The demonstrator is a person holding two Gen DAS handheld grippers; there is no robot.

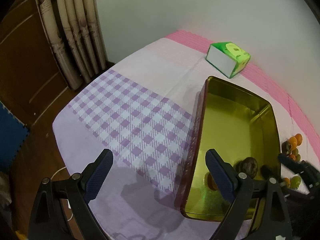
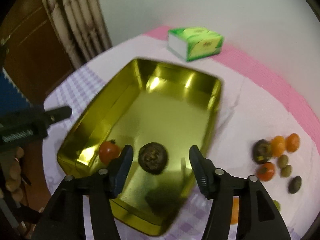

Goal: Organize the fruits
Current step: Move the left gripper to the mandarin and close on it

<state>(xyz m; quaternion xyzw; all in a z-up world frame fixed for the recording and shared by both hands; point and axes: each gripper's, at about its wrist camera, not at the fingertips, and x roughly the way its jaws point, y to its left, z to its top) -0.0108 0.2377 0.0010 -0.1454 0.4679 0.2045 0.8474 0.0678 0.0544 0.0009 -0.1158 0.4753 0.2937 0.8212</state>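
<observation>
dark wrinkled fruit (image 2: 153,161) lies in gold tin (image 2: 112,108) | right claw (image 2: 161,167) unclenched, empty | left claw (image 1: 160,172) spread wide

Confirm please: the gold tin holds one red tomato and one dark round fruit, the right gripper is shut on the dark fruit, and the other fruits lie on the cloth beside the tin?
One detail is wrong. In the right wrist view the right gripper is open: its pads stand clear on either side of the dark fruit, which lies on the floor of the gold tin. The red tomato is in the tin too, and the other fruits lie on the cloth beside it.

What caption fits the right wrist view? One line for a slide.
Open right gripper above the gold tin, a dark fruit lying between its fingers.
</observation>
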